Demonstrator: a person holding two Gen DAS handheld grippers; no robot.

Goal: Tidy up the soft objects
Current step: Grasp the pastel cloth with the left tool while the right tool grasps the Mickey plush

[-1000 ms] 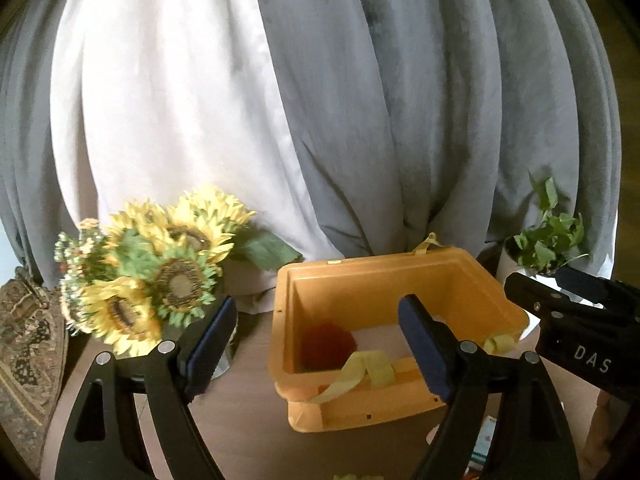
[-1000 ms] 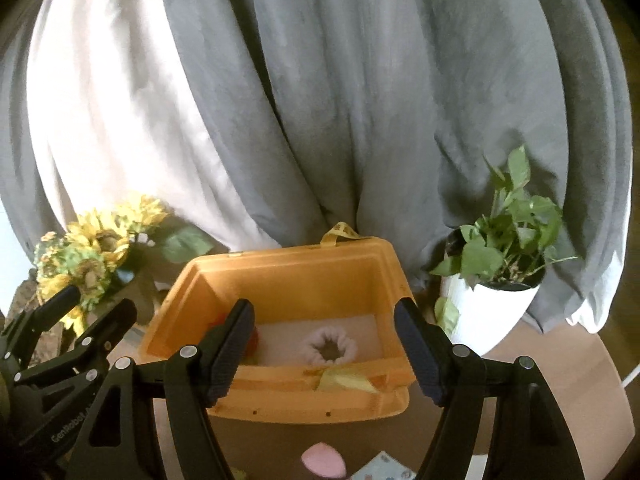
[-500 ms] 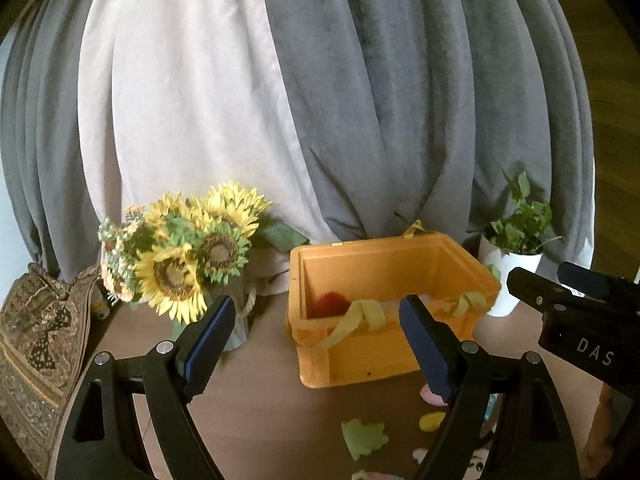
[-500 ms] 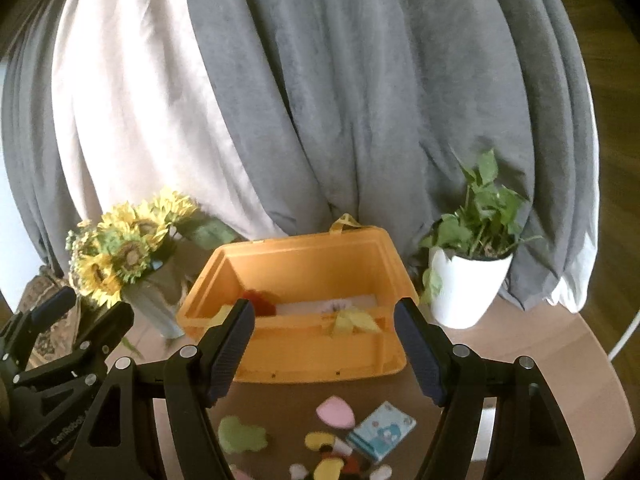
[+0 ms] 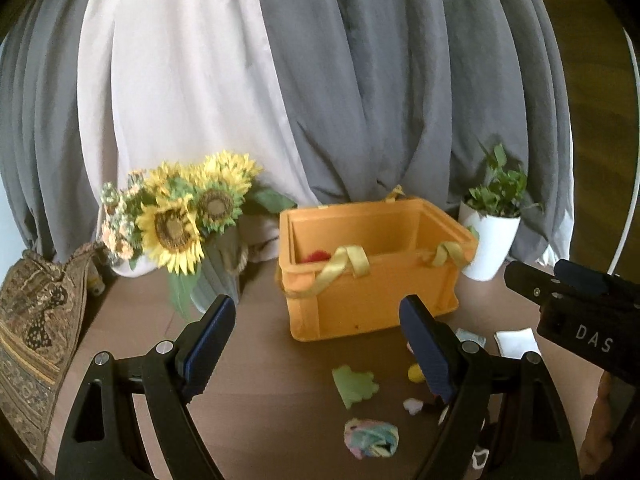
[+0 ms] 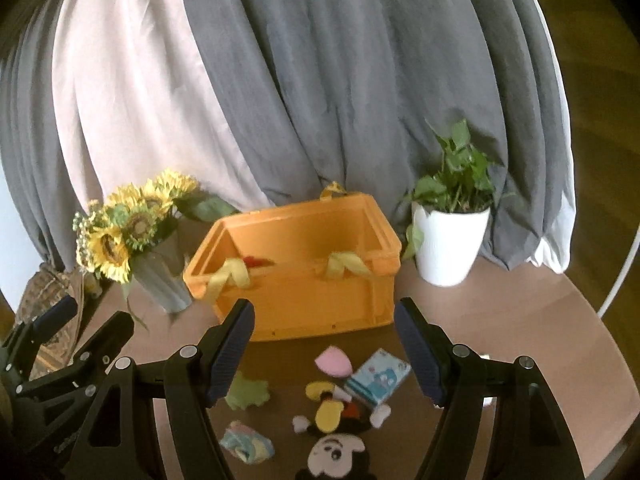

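Note:
An orange bin (image 5: 372,300) (image 6: 304,300) with yellow straps stands mid-table, with something red (image 5: 316,256) inside. In front of it lie soft things: a green piece (image 5: 354,386) (image 6: 246,394), a pastel bundle (image 5: 372,438) (image 6: 248,444), a pink pad (image 6: 332,362), a small blue-and-white pack (image 6: 380,378) and a mouse plush (image 6: 332,432). My left gripper (image 5: 316,348) is open and empty, hovering short of the bin. My right gripper (image 6: 324,344) is open and empty too, above the soft things. Each shows at the other view's edge.
A vase of sunflowers (image 5: 188,220) (image 6: 128,228) stands left of the bin, and a white potted plant (image 5: 490,240) (image 6: 450,240) to its right. Grey and white curtains hang behind. A patterned cushion (image 5: 32,320) is at the far left. The brown table (image 6: 500,320) has a rounded right edge.
Both grippers have drawn back from the bin: it looks smaller and farther now, and the soft things on the table in front of it have come into view. Jaws are unchanged.

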